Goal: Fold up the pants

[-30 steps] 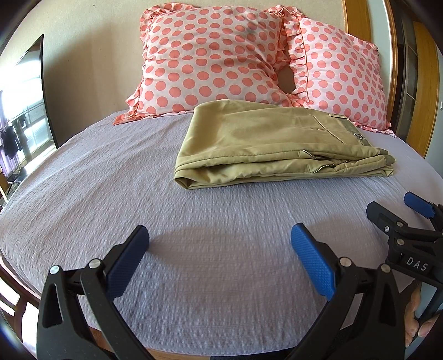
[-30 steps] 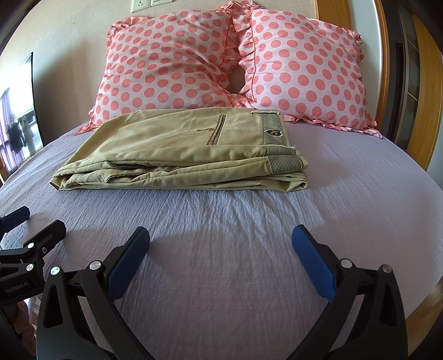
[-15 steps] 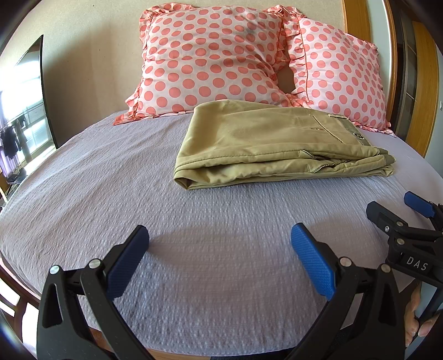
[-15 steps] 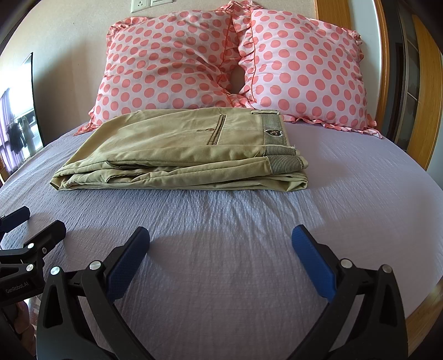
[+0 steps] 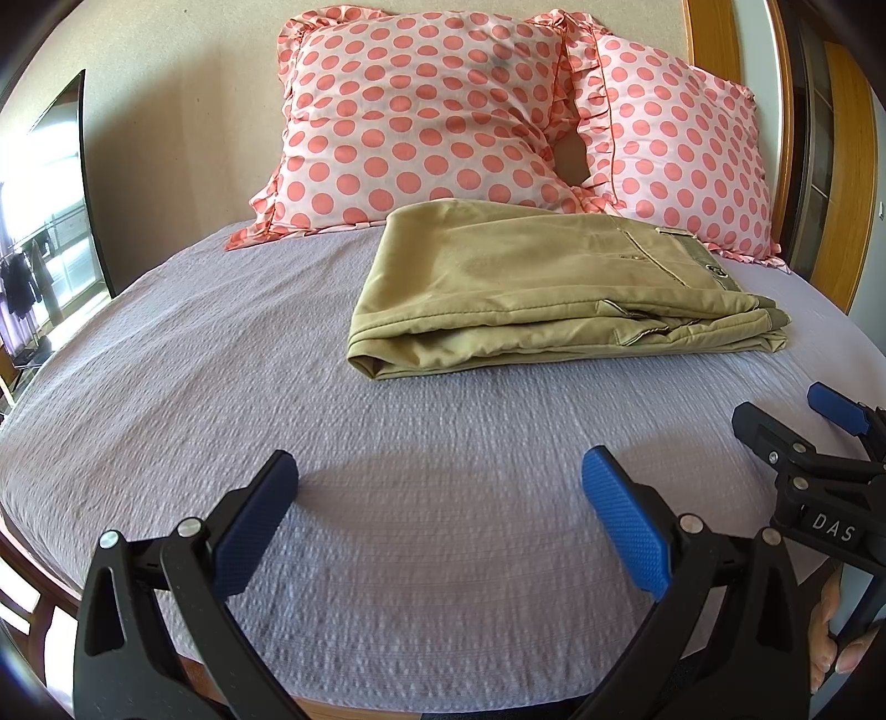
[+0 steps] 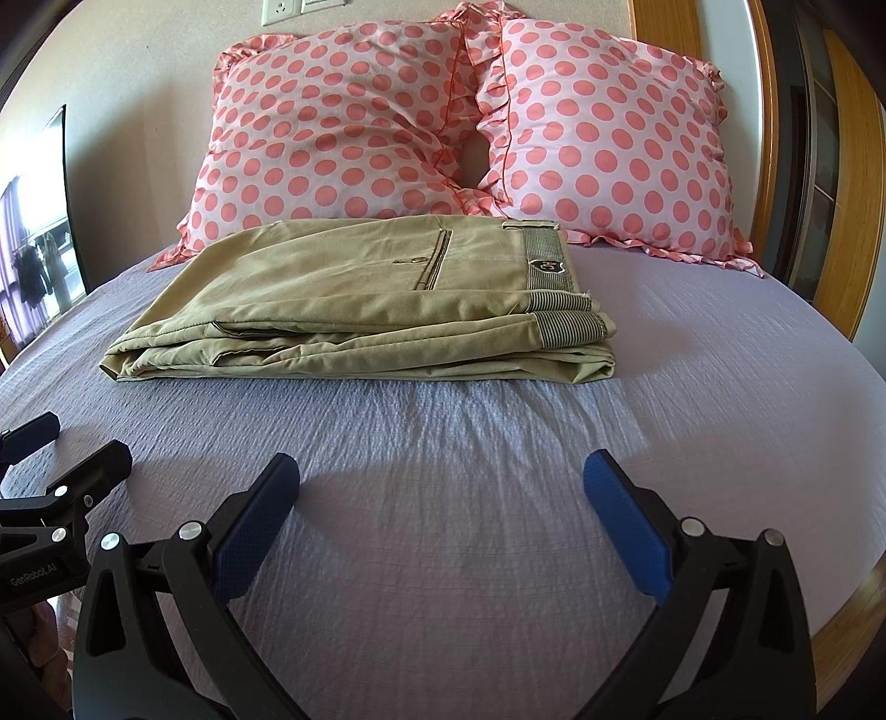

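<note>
Both my wrist views sit low at the bed's foot, facing the pillows, sharing the folded pants ahead.

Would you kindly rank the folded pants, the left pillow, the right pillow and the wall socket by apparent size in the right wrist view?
1. Folded pants and left pillow: too alike to rank.
2. Right pillow, slightly smaller.
3. Wall socket, smallest, partly cropped.
</note>
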